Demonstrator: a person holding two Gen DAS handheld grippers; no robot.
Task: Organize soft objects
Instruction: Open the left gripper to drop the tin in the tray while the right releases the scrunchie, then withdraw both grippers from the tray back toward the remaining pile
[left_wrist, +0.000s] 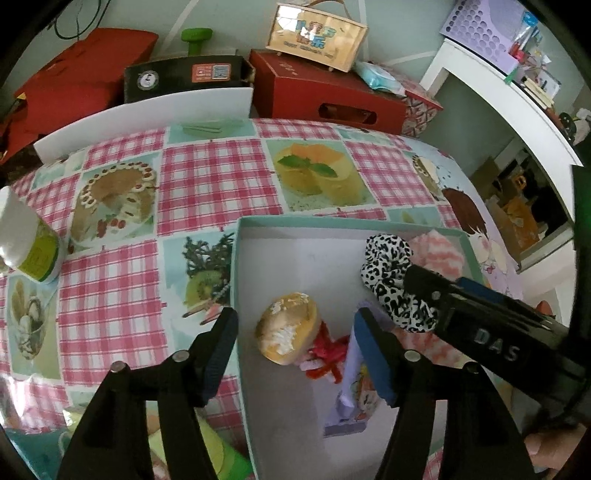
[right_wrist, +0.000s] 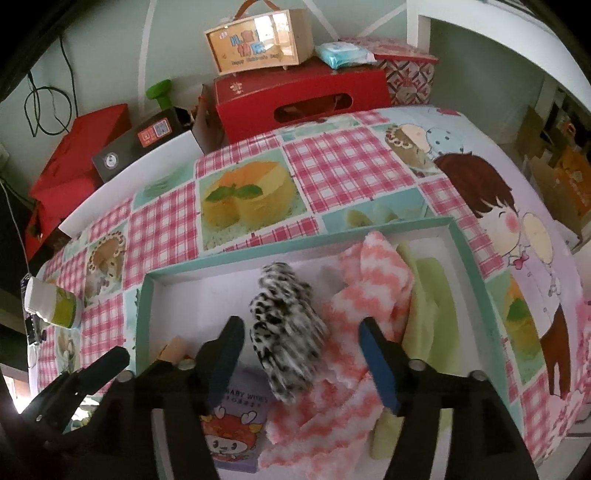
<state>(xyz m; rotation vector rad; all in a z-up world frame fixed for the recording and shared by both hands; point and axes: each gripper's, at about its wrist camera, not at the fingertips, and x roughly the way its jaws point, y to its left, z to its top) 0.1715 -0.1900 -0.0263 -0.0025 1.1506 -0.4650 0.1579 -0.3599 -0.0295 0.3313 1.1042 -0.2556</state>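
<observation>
A shallow rectangular box (right_wrist: 466, 254) with mint-green walls and a white floor sits on a glossy tablecloth (left_wrist: 207, 177) of pink gingham and printed dessert squares. Inside lie one fuzzy black-and-white leopard-print scrunchie (right_wrist: 286, 332), one nubbly pink-and-white cloth (right_wrist: 364, 291), one smooth pale green cloth (right_wrist: 430, 295), one round squishy bun toy (left_wrist: 286, 328) with white cream on its cut face, one pack of baby wipes (right_wrist: 236, 428) and some red fuzzy strips (left_wrist: 328, 350). The left gripper (left_wrist: 295, 345) hangs with its jaws spread wide over the bun, holding nothing. The right gripper (right_wrist: 301, 360) is likewise spread apart, its blue-padded fingers on either side of the scrunchie without pressing it. One white-capped bottle (left_wrist: 31, 240) lies on the tablecloth, well apart from the box.
</observation>
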